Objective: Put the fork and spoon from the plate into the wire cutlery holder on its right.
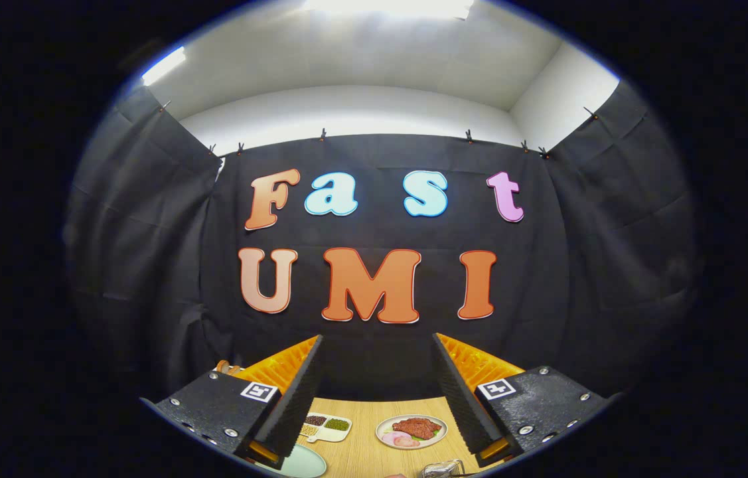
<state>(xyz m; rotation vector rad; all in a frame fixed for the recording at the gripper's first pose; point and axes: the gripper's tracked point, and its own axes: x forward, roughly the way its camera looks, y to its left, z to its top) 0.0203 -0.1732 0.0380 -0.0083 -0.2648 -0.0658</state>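
My gripper point(377, 352) is held high above the wooden table point(364, 445), pointing at the booth's back wall, with its fingers point(300, 392) wide apart and nothing between them. Far below, a pale green plate point(300, 463) shows partly beside the left finger; I cannot make out a fork or spoon on it. The top of the wire cutlery holder point(442, 469) peeks in low between the fingers, to the right of that plate.
Farther back on the table lie a flat picture plate of meat point(411, 431) and a small divided tray of beans point(326, 425). The black cloth wall stands right behind the table's far edge.
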